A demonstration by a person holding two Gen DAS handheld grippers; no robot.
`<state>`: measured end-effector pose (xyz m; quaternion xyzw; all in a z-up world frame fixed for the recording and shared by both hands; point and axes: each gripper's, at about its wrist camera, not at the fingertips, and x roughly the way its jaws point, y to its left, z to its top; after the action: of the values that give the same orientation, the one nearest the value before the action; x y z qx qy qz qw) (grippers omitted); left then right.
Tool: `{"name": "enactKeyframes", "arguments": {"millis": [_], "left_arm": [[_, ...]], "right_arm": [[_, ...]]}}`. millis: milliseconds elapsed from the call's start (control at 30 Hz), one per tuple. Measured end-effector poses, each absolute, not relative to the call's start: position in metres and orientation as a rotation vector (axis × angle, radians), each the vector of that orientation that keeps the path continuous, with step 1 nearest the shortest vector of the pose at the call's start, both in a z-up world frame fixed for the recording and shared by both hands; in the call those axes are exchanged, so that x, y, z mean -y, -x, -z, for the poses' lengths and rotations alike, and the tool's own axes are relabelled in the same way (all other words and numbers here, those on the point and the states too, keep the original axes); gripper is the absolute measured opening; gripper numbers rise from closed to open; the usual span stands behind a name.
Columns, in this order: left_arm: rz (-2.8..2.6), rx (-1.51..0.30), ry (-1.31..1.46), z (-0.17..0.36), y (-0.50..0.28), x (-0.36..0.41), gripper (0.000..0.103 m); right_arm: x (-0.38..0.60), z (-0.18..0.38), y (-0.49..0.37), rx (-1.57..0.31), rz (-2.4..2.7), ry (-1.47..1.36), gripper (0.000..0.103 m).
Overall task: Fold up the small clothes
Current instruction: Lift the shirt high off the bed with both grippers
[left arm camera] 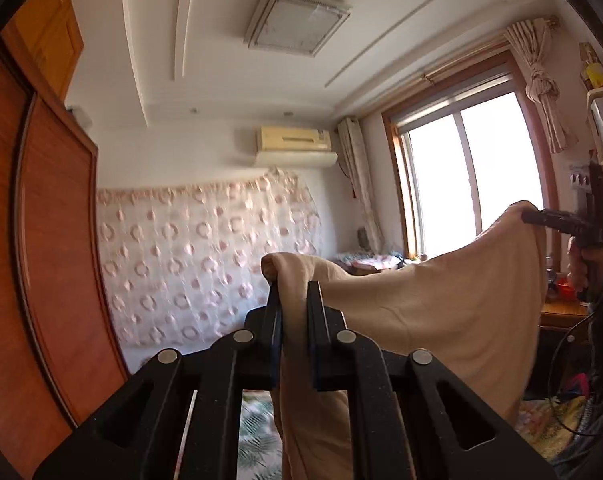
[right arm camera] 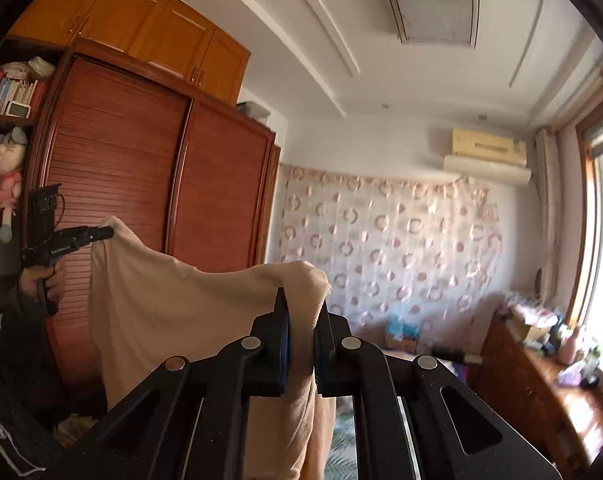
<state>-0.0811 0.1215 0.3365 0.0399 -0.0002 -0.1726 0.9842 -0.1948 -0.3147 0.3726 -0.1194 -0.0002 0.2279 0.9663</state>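
The left gripper (left arm camera: pixel 294 292) points level toward the far wall, its two jaws clamped on a bunched corner of the beige garment (left arm camera: pixel 441 304), which spills over and hangs down between them. In the right wrist view this same claw (right arm camera: pixel 109 233) sits off to the left, held from below by a hand (right arm camera: pixel 41 284) wrapped round its grip, a dark sleeve (right arm camera: pixel 17 360) under it.

The right gripper (right arm camera: pixel 301 300) also points level, jaws pinched on the other bunched corner of the cloth. From the left wrist view it (left arm camera: pixel 526 216) shows at the right, gripped by a hand (left arm camera: pixel 581 268), with a black cable (left arm camera: pixel 561 360) looping below.

Count: two claws, two hands, one garment. The cloth is stretched between the claws, its top edge sagging in a shallow curve, the body hanging down free below both.

Left of the claws stands a reddish wardrobe (right arm camera: pixel 149 200), close by the left claw; a shelf (right arm camera: pixel 9 92) with books and a soft toy lies beyond it. Ahead, the patterned curtain (left arm camera: pixel 205 256) on the far wall is well apart, leaving open room in front. To the right are the window (left arm camera: pixel 469 176) and a cluttered wooden dresser (right arm camera: pixel 541 380). A leaf-print bedcover (left arm camera: pixel 257 432) shows below the jaws.
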Motion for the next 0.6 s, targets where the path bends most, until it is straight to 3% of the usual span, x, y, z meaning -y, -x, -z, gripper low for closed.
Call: {"name": "enactKeyframes", "arguments": {"millis": [300,600], "left_arm": [[0.284,0.047,-0.107,-0.381,0.073,-0.124,0.011],[0.272,-0.082,-0.112,-0.328,0.024,-0.115,0.011]], "right_arm": [[0.276,-0.400,0.209,0.038,-0.388,0.303,0.009],[0.271,-0.337,0.169,-0.080,-0.390,0.310,0.009]]}}
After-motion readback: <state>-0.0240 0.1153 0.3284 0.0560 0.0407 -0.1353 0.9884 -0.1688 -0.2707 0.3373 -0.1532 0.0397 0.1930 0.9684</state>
